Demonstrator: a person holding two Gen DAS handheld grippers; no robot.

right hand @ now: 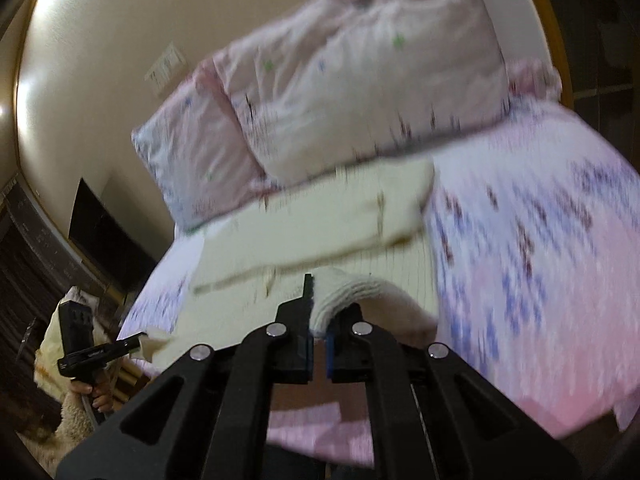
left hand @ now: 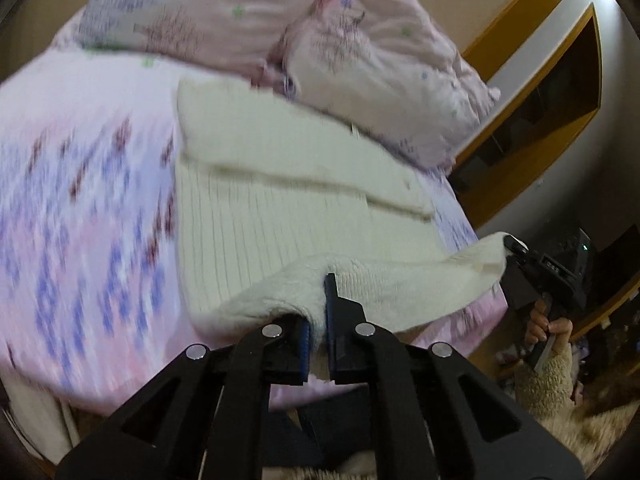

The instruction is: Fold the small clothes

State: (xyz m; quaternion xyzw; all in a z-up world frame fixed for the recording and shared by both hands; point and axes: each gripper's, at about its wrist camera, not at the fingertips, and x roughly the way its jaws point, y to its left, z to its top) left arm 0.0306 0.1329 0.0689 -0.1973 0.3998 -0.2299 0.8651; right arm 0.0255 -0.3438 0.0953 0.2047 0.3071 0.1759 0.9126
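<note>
A cream ribbed knit sweater [left hand: 280, 208] lies on the pink flowered bed, its sleeves folded across the chest. My left gripper [left hand: 318, 316] is shut on the sweater's near hem at the left corner and lifts it off the bed. My right gripper [right hand: 320, 312] is shut on the hem's other corner [right hand: 348, 292], also raised. In the left wrist view the right gripper [left hand: 510, 254] shows at the right, pinching the hem. In the right wrist view the left gripper [right hand: 138, 345] shows at the lower left, holding the hem's corner. Both views are blurred by motion.
Two pink pillows [left hand: 360, 48] lie at the head of the bed just beyond the sweater; they also show in the right wrist view [right hand: 360, 92]. The pink flowered sheet [left hand: 80, 220] spreads to the side. A wooden-framed wall niche [left hand: 552, 112] and dark furniture stand beside the bed.
</note>
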